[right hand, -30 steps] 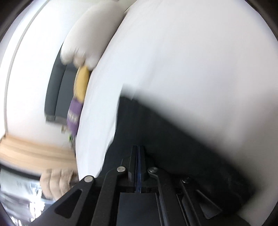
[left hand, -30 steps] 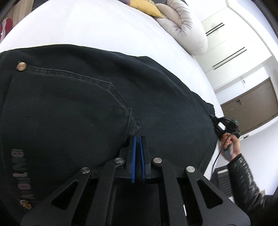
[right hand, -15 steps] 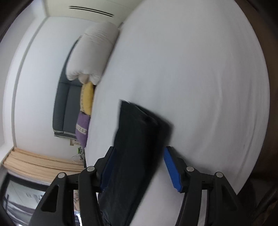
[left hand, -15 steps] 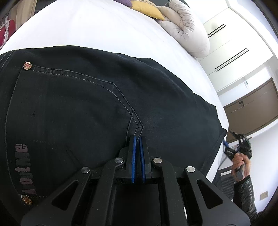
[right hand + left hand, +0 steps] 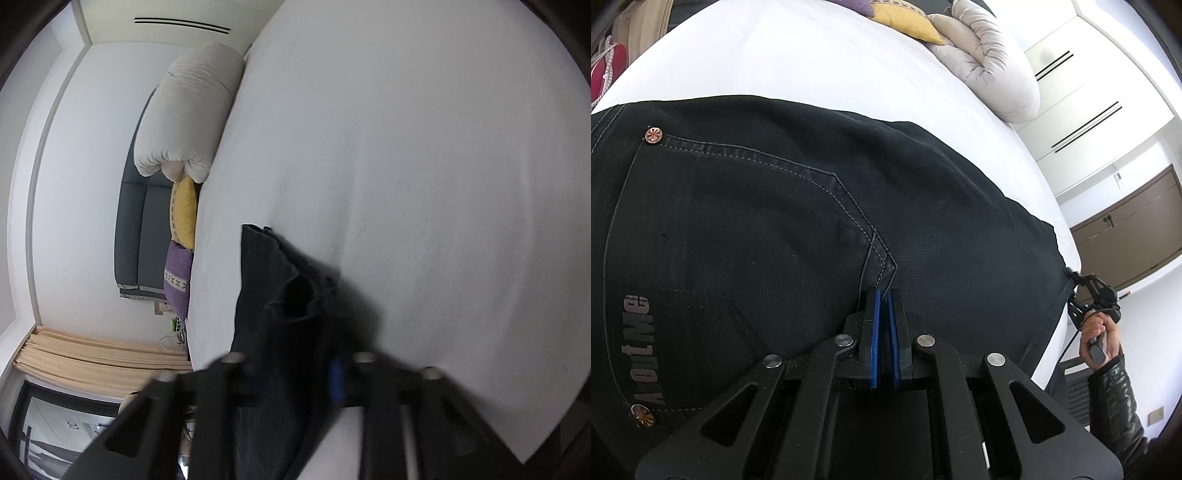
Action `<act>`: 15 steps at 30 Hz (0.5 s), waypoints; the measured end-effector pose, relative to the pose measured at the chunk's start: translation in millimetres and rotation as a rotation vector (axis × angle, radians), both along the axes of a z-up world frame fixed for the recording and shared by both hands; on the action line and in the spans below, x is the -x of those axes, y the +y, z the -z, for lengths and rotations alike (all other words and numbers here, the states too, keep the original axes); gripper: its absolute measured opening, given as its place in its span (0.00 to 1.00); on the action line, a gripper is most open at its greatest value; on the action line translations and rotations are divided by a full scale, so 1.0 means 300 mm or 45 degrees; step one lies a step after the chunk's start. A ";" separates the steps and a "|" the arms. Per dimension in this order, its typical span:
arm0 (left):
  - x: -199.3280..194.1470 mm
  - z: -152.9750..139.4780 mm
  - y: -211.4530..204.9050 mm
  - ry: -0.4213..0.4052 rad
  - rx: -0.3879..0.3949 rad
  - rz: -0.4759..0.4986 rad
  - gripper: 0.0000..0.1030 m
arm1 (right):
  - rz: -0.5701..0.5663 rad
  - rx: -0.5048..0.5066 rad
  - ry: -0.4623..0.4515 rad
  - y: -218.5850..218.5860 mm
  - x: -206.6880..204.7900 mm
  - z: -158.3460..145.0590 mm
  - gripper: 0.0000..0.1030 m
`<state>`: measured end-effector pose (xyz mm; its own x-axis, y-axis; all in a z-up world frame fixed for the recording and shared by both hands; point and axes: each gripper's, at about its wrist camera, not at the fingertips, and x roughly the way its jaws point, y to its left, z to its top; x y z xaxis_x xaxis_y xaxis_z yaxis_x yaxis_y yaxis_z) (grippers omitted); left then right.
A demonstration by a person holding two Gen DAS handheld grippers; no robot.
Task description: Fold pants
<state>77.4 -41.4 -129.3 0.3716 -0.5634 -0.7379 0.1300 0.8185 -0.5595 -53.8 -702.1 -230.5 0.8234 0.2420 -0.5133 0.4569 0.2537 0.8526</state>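
Note:
Black jeans (image 5: 775,229) lie folded on a white bed (image 5: 812,62), back pocket and rivets facing up. My left gripper (image 5: 884,295) is shut on the jeans at the pocket's lower corner. In the right wrist view the leg end of the jeans (image 5: 273,280) lies on the bed, its cuff gaping open. My right gripper (image 5: 299,380) is open, its blurred jaws either side of the leg fabric. The right gripper also shows in the left wrist view (image 5: 1093,295), at the bed's edge just beyond the hem.
A rolled white duvet (image 5: 993,62), a yellow cushion (image 5: 912,26) and a purple cushion (image 5: 177,273) lie at the head of the bed. A grey headboard (image 5: 140,229) stands behind them. Wardrobe doors (image 5: 1126,229) stand past the bed's foot.
My right gripper let go of the hem, opened and drew back off the bed's edge, then narrowed its jaws around the leg end. The left gripper stayed shut on the pocket corner.

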 end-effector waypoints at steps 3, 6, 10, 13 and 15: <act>0.000 0.002 0.000 0.000 0.005 0.000 0.07 | 0.000 0.040 0.009 0.009 0.006 -0.013 0.11; -0.001 0.006 -0.001 -0.002 0.010 -0.001 0.07 | 0.006 0.157 0.021 0.048 0.012 -0.065 0.10; -0.002 0.011 0.001 -0.004 0.021 -0.003 0.07 | -0.063 0.369 0.010 0.167 -0.021 -0.194 0.10; -0.002 0.015 0.005 -0.005 0.035 -0.008 0.07 | -0.316 0.709 0.000 0.402 -0.098 -0.329 0.10; -0.001 0.016 0.009 -0.006 0.043 -0.012 0.07 | -0.546 0.951 -0.011 0.616 -0.137 -0.373 0.10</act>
